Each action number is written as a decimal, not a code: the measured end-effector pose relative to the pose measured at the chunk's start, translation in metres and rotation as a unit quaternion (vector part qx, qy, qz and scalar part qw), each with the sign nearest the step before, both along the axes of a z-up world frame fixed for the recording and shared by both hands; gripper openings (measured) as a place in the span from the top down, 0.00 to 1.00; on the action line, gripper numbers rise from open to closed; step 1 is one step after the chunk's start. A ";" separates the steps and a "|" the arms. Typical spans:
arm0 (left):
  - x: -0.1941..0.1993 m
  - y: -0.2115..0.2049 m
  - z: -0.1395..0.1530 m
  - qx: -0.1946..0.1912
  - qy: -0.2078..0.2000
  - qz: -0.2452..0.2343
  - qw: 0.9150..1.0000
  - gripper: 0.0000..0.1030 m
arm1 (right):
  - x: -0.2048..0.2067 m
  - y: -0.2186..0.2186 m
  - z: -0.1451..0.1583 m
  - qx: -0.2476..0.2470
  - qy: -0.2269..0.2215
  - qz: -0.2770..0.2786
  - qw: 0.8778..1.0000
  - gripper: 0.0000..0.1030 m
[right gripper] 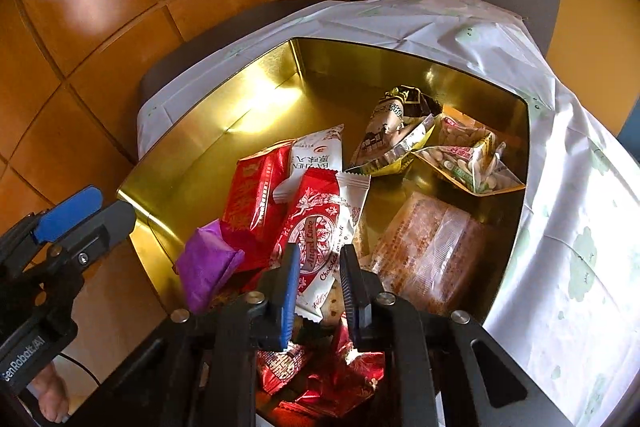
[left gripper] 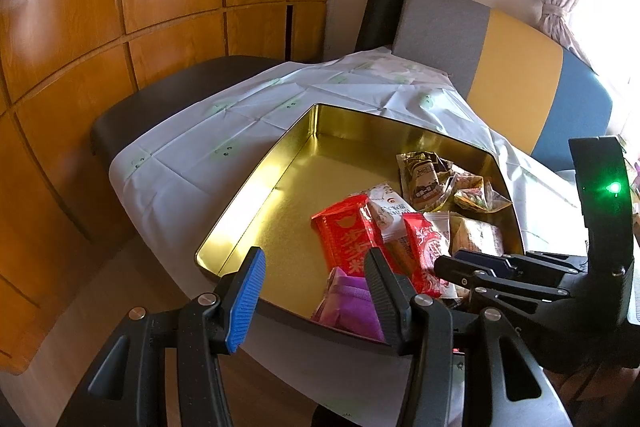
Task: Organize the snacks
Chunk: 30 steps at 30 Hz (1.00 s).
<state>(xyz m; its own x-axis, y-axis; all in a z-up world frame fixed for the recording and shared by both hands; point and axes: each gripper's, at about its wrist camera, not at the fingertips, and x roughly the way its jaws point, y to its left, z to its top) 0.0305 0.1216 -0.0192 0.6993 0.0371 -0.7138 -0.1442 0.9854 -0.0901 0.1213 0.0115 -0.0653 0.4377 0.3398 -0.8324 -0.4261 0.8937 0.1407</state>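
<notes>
My left tongs were spread wide over the near edge of the gold tin, with nothing between their pads. One blue pad hung over the tin's near-left rim, and the dark one stood just in front of the purple packet that lay in the near corner.

My right tongs hovered low over the heap of snacks at the near side of the tin. Their fingers stood a little apart on either side of the near end of the red-and-white Angel Love wrapper; I could not tell whether the pads were touching it.

The tin sat on the counter, on a white cloth printed with pale green shapes. Its far-left half was bare gold. The snacks were gathered to the right and near: a red packet lying against a white one, the purple packet just left of them, a clear-wrapped brown cake to the right, and at the far right a brown-and-gold sachet beside a clear bag of nuts. Red foil wrappers showed under my right tongs.

Behind the counter stood a chair in grey, yellow and blue.
</notes>
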 end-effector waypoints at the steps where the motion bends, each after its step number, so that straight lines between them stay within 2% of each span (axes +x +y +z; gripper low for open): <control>1: -0.001 0.000 0.001 0.000 -0.001 -0.001 1.000 0.49 | -0.002 -0.001 0.002 0.000 -0.003 -0.002 1.000 0.80; 5: -0.003 -0.003 0.003 0.008 -0.006 -0.003 1.000 0.49 | -0.011 -0.007 0.011 0.009 -0.021 -0.014 1.000 0.79; 6: -0.004 -0.004 0.004 0.010 -0.008 -0.003 1.000 0.49 | -0.014 -0.008 0.013 0.010 -0.026 -0.019 0.999 0.74; 7: -0.006 -0.006 0.006 0.014 -0.013 -0.002 1.000 0.49 | -0.017 -0.011 0.017 0.009 -0.036 -0.028 0.999 0.63; 9: -0.008 -0.007 0.009 0.020 -0.020 -0.001 1.000 0.49 | -0.027 -0.019 0.024 0.012 -0.056 -0.047 0.997 0.47; 10: -0.010 -0.008 0.011 0.023 -0.025 -0.001 0.999 0.49 | -0.030 -0.022 0.026 0.013 -0.061 -0.054 0.997 0.44; 12: -0.013 -0.011 0.014 0.026 -0.033 -0.002 0.999 0.49 | -0.041 -0.030 0.030 0.013 -0.073 -0.073 0.995 0.42; 15: -0.018 -0.016 0.016 0.031 -0.039 -0.008 0.999 0.49 | -0.056 -0.042 0.031 0.014 -0.083 -0.098 0.992 0.34; 17: -0.022 -0.022 0.017 0.036 -0.044 -0.015 0.998 0.41 | -0.064 -0.048 0.030 0.015 -0.082 -0.108 0.991 0.33; 22: -0.032 -0.035 0.019 0.035 -0.054 -0.031 0.997 0.35 | -0.082 -0.065 0.027 0.005 -0.087 -0.131 0.988 0.32; 30: -0.040 -0.051 0.023 0.047 -0.064 -0.038 0.996 0.35 | -0.096 -0.079 0.031 0.001 -0.105 -0.153 0.983 0.26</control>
<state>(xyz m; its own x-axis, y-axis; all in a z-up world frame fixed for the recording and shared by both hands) -0.0097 0.0711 0.0039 0.7883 0.0430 -0.6138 -0.0625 0.9980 -0.0103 0.0253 -0.0675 -0.0339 0.6821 0.1668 -0.7120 -0.1573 0.9843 0.0799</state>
